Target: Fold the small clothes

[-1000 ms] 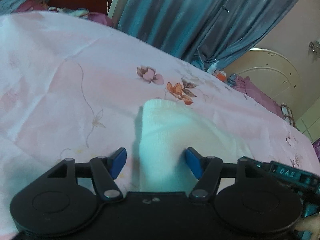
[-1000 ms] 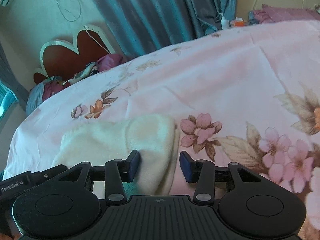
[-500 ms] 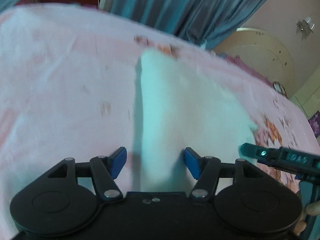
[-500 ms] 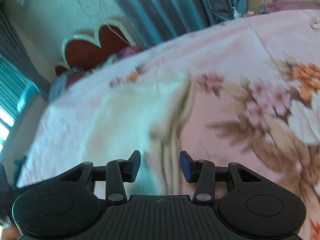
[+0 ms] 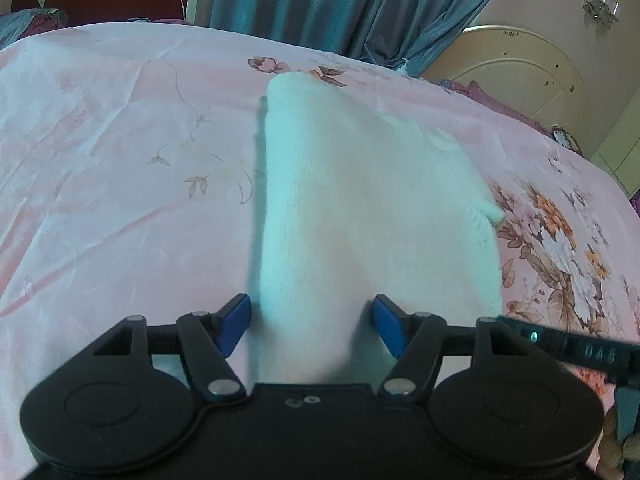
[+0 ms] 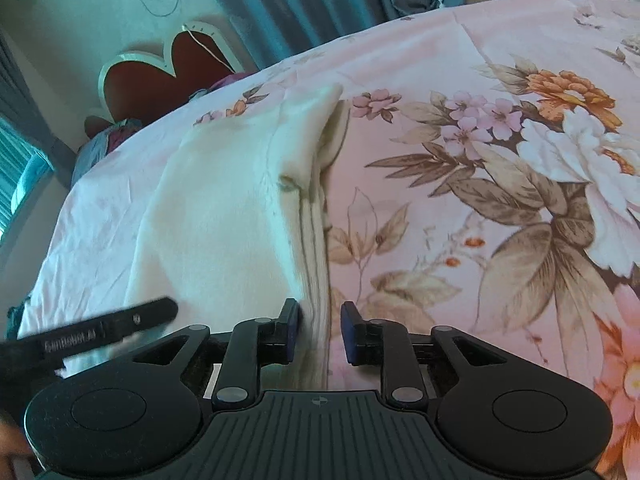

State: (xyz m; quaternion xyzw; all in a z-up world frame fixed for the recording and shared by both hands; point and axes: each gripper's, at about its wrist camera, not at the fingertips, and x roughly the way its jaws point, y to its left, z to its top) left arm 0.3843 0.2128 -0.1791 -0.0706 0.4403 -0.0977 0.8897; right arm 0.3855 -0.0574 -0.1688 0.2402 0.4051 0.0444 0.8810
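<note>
A small white knit garment [image 5: 360,200] lies stretched away from me on the pink floral bedsheet [image 5: 120,160]. Its near end runs between the blue pads of my left gripper [image 5: 312,322], whose jaws are opening, with a gap at the left pad. In the right wrist view the same garment [image 6: 224,220] shows cream, and its ribbed folded edge passes between the pads of my right gripper [image 6: 320,326]. Those jaws are closing; the left pad touches the fabric and the right pad stands off it. Each view catches a black part of the other gripper at its side.
The bedsheet [image 6: 440,240] covers the whole bed, with big flower prints on the right. A red heart-shaped headboard [image 6: 160,80] and blue curtains [image 6: 300,0] stand beyond the far edge. Bundled fabric [image 6: 116,132] lies by the headboard. A cream arched panel [image 5: 520,68] rises at the right.
Both grippers have drawn back across the bed and the garment now lies longer in front of them. The right jaws have narrowed around the garment's edge.
</note>
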